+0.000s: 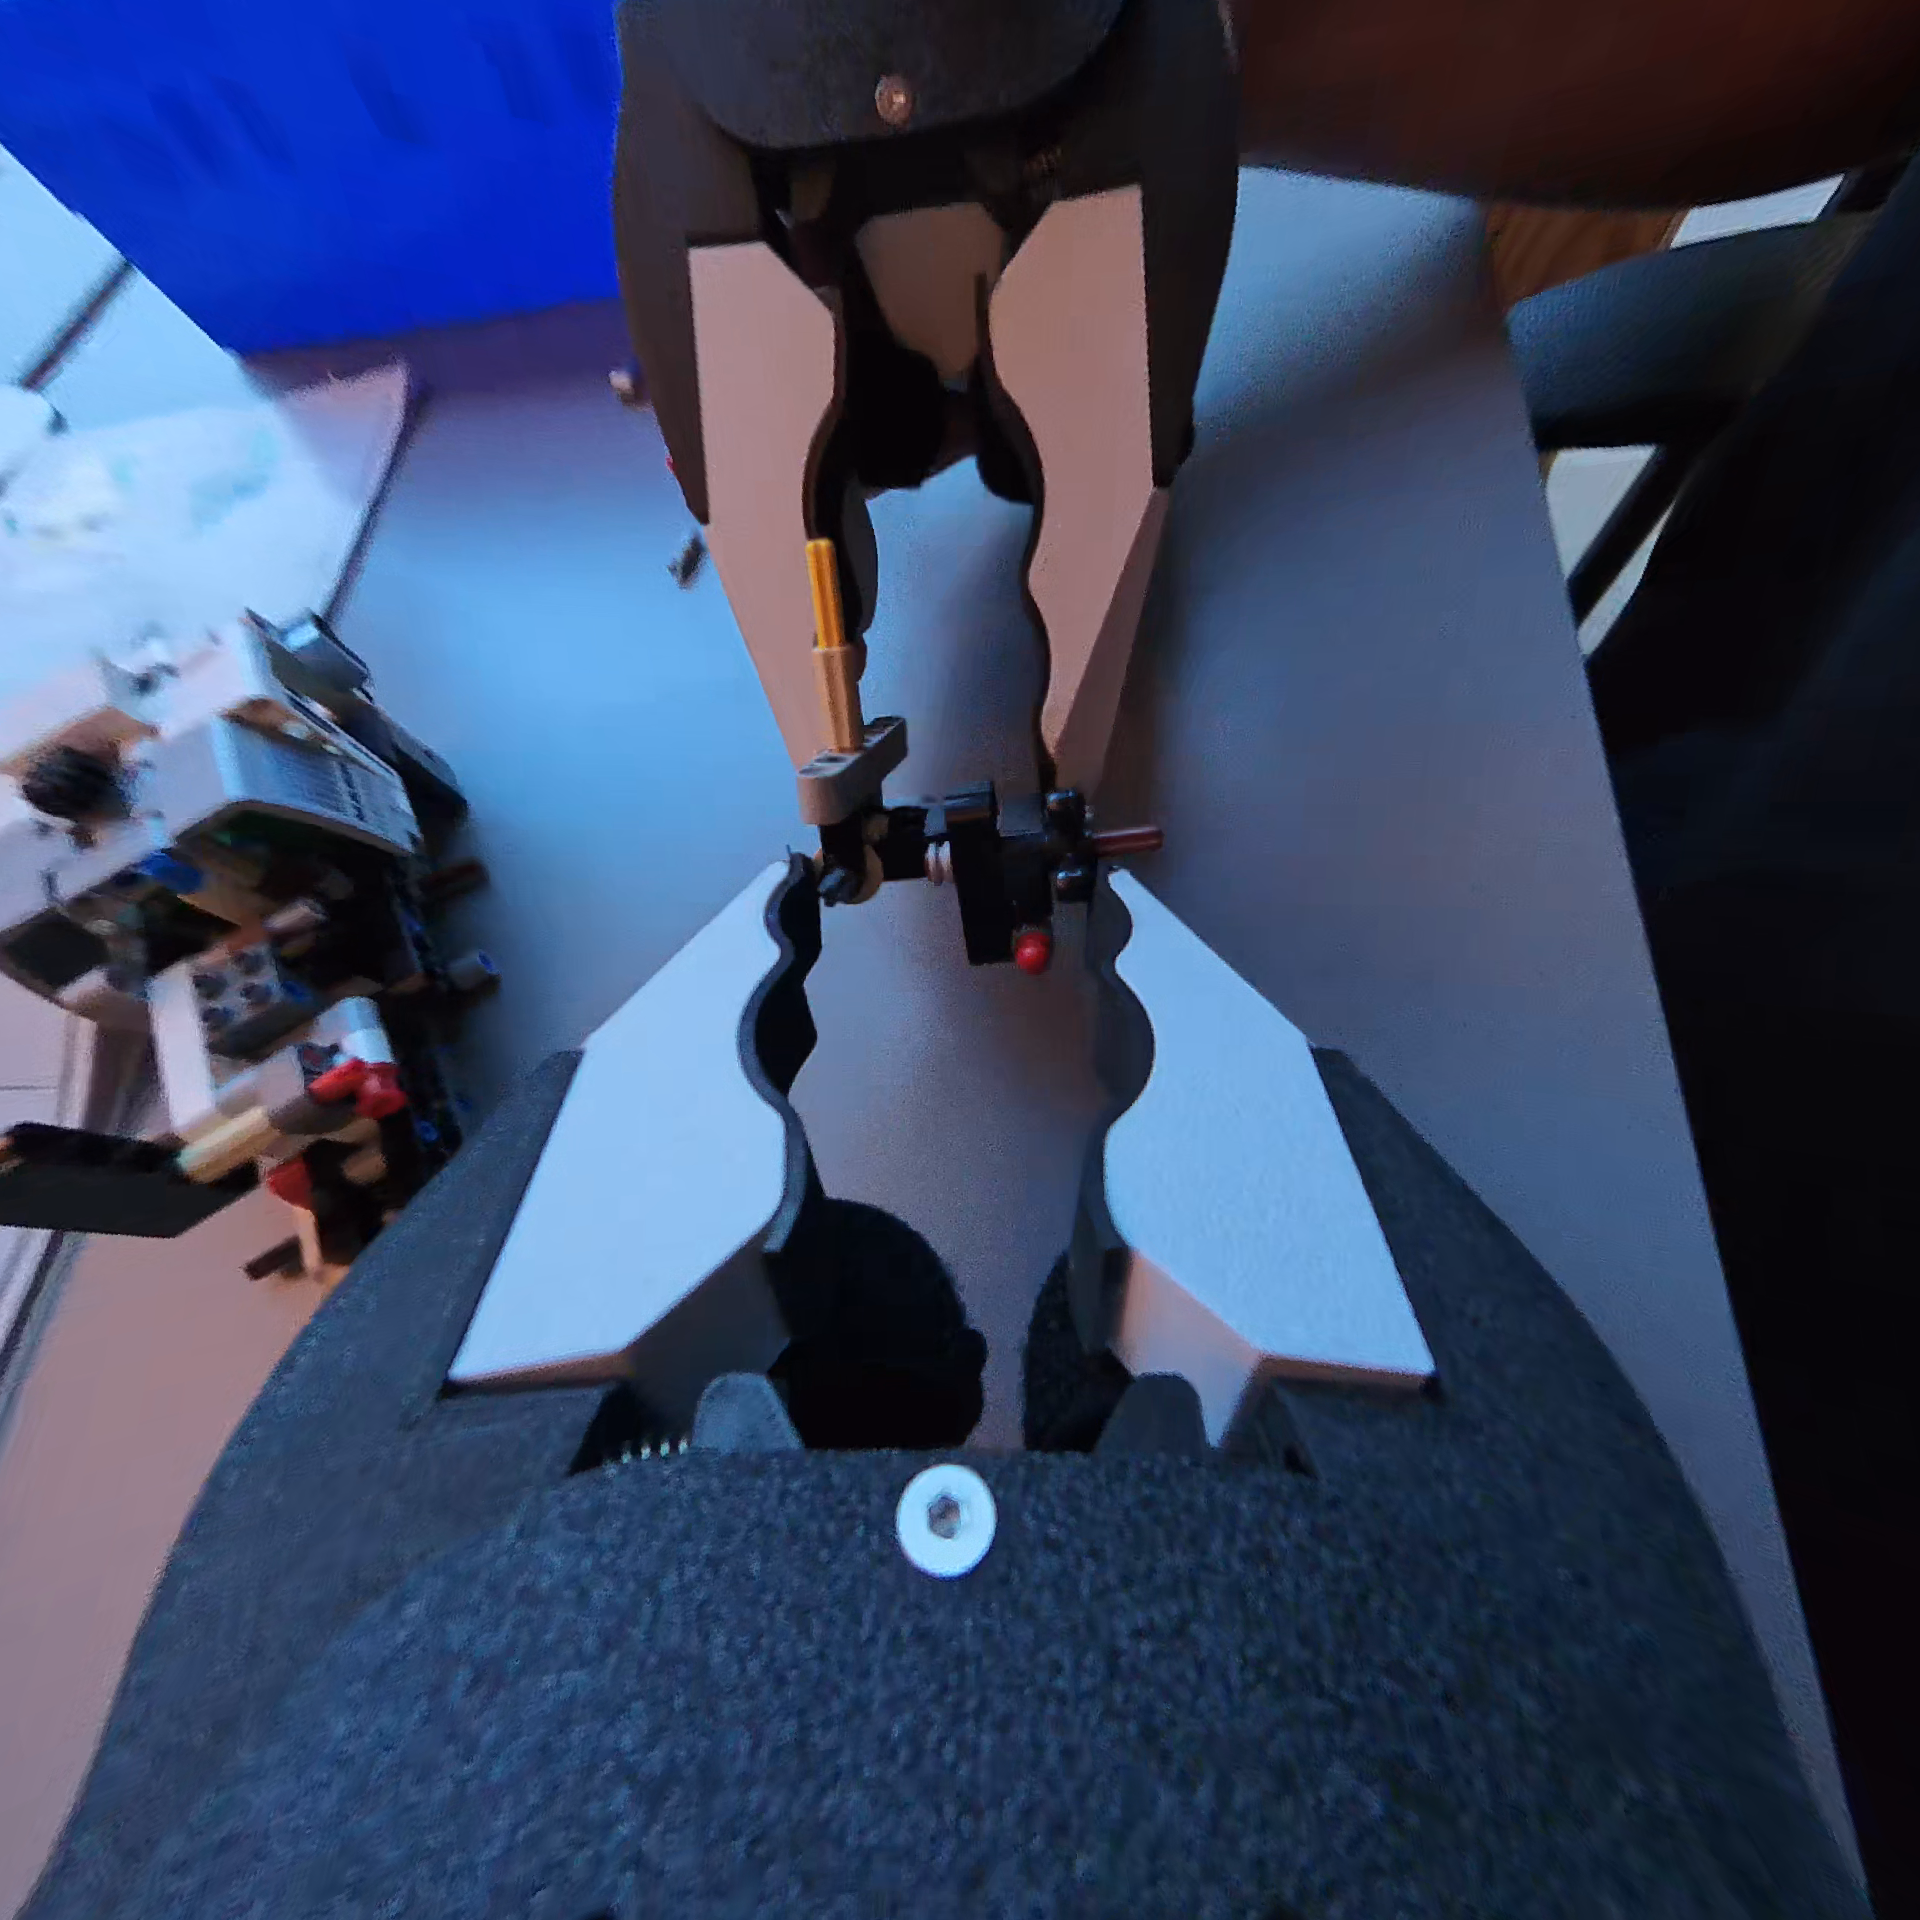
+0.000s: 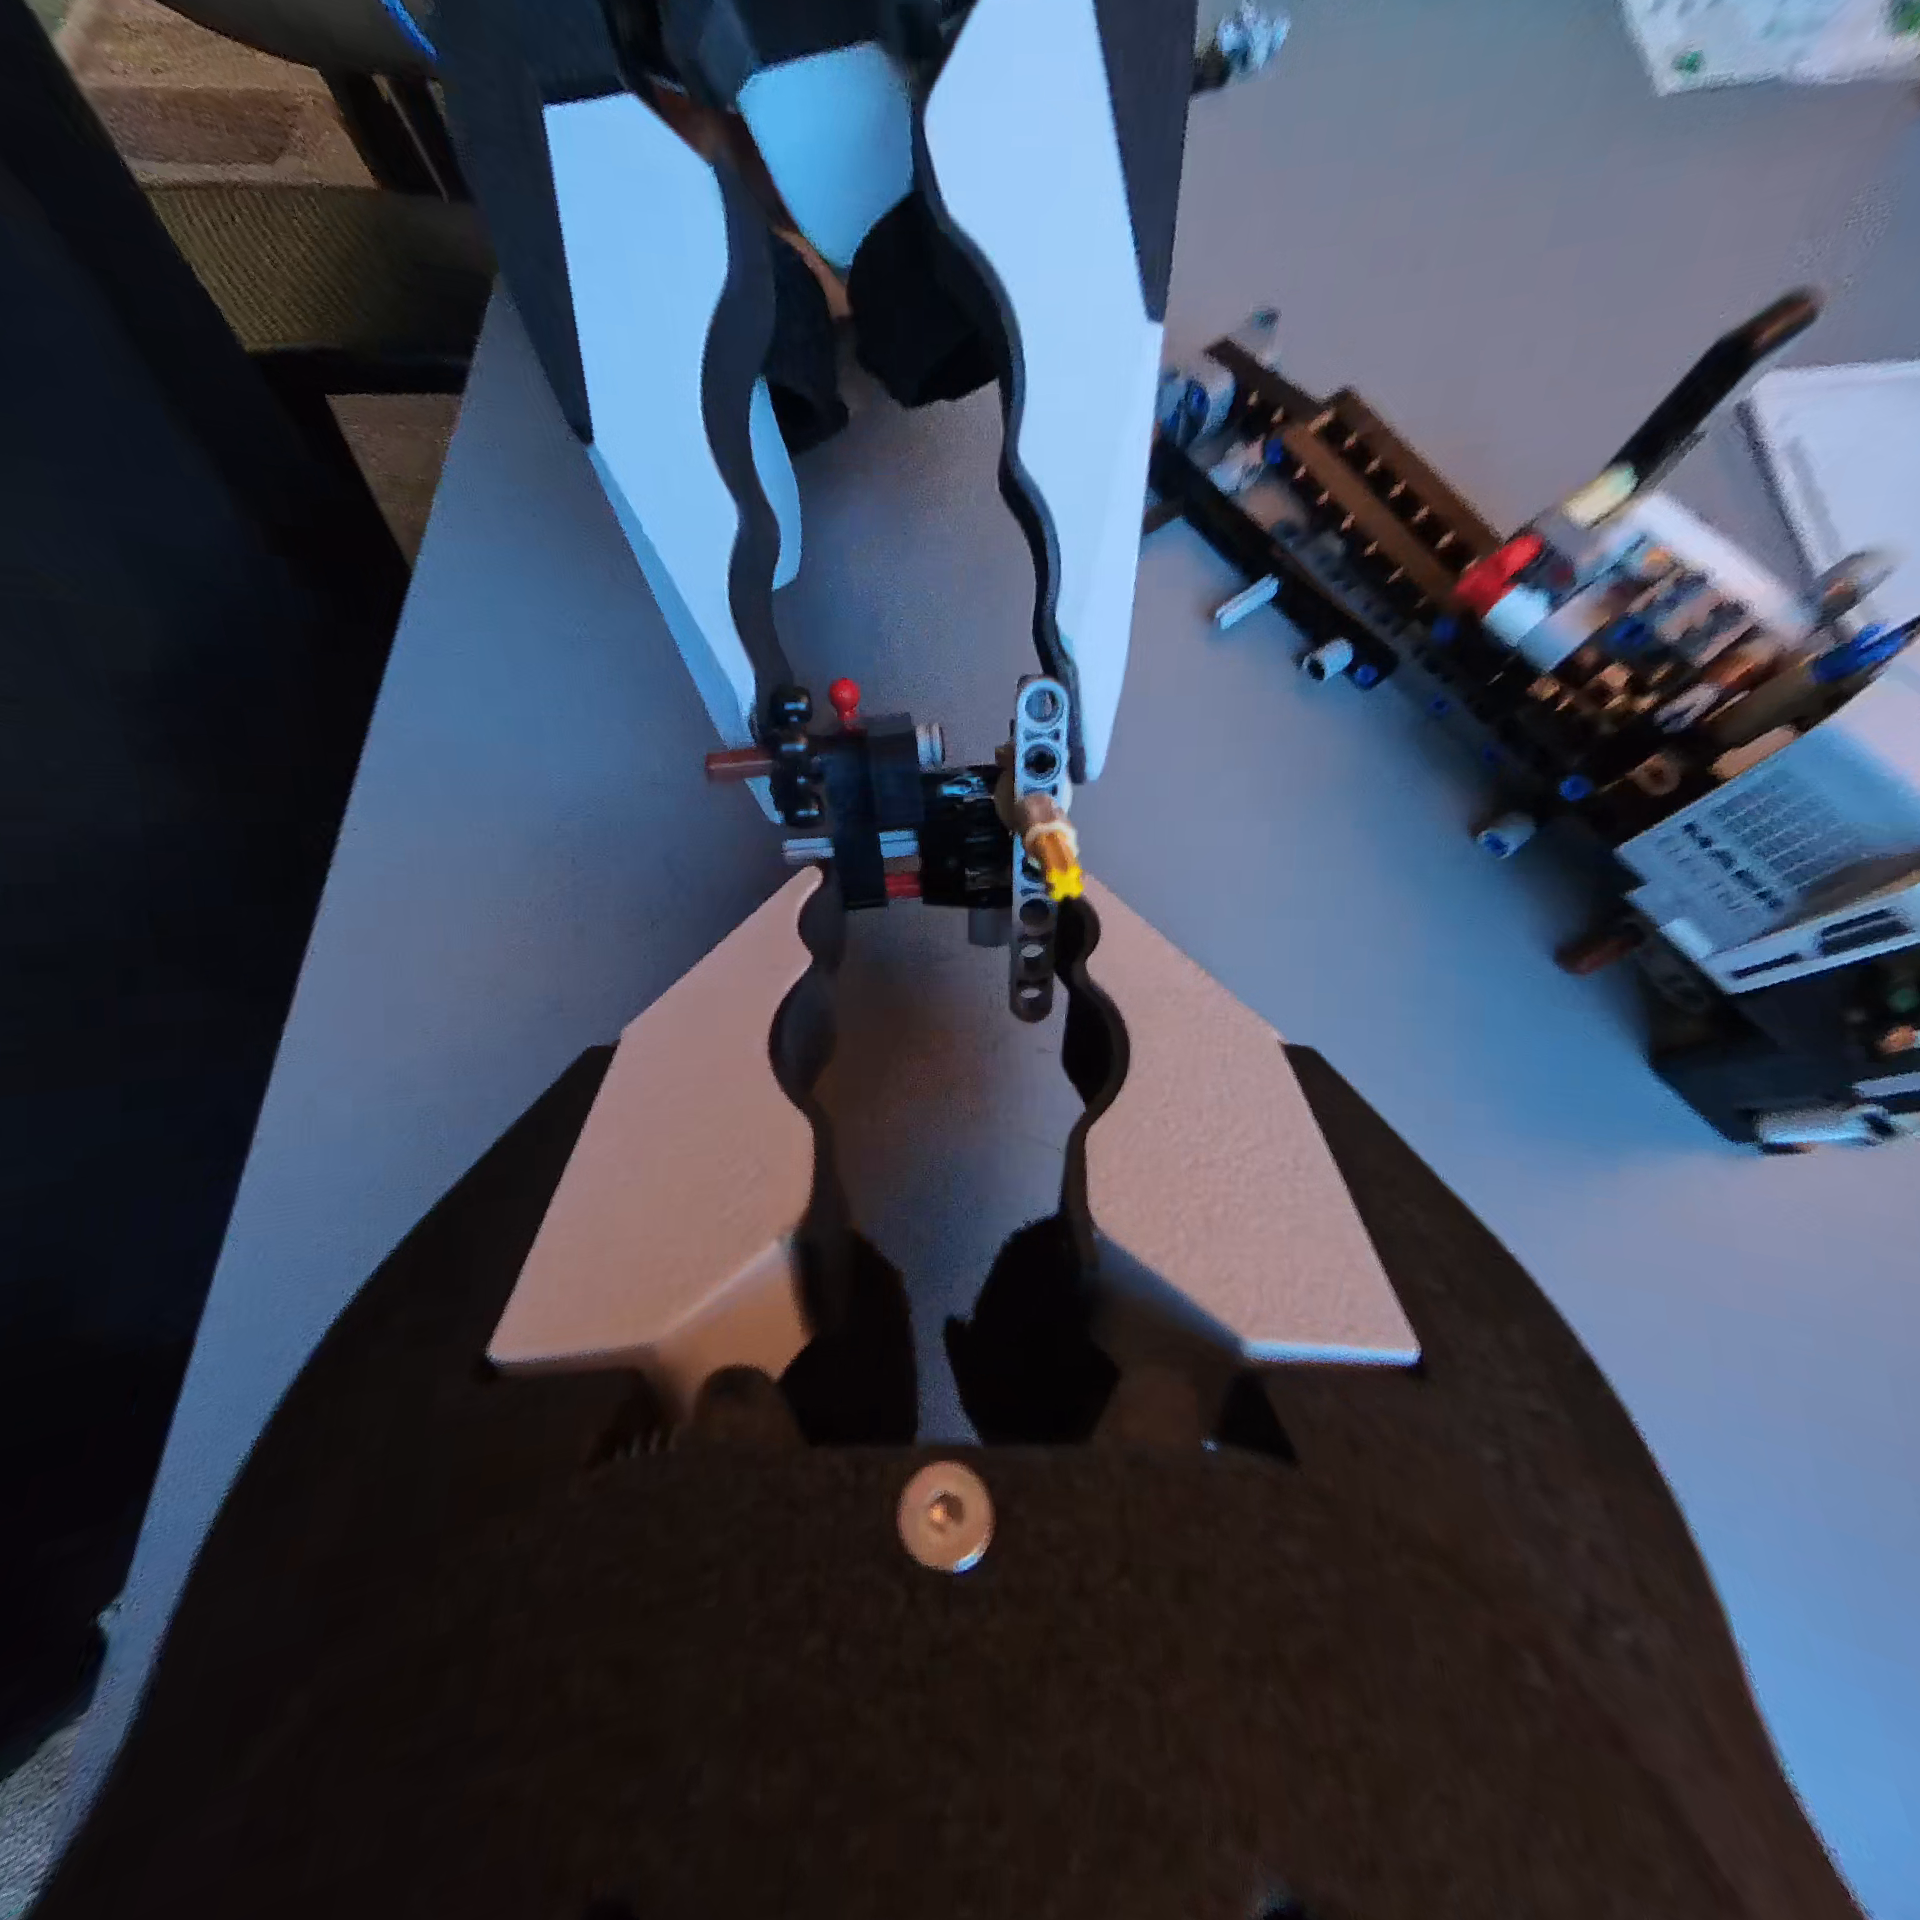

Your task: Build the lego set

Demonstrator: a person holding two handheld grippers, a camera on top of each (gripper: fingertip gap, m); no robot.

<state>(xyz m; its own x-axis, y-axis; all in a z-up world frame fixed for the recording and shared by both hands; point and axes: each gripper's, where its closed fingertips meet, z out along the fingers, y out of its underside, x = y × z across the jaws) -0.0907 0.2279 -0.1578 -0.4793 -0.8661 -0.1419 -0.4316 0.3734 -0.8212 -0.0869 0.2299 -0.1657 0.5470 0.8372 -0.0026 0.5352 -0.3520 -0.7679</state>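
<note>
A small black lego assembly (image 1: 987, 852) with a grey beam (image 1: 852, 764), a yellow axle (image 1: 831, 623), a brown axle end (image 1: 1127, 840) and a red ball pin (image 1: 1031, 951) is held above the grey table. My left gripper (image 1: 954, 878) is closed on it from one side. My right gripper (image 1: 951, 764) faces it from the other side, its fingertips on the same assembly. In the right wrist view the assembly (image 2: 894, 821) sits between the right gripper (image 2: 951, 899) and the left gripper (image 2: 920, 748), with the yellow axle (image 2: 1055, 852) beside the right finger.
A large part-built lego model (image 2: 1558, 644) lies on the table (image 2: 1351, 1143) and also shows in the left wrist view (image 1: 291, 935). Loose small pieces (image 2: 1247, 603) lie next to it. A paper sheet (image 2: 1766, 42) lies at the far edge. A dark chair (image 1: 1714, 416) stands past the table edge. My left and right fingertips are right by each other.
</note>
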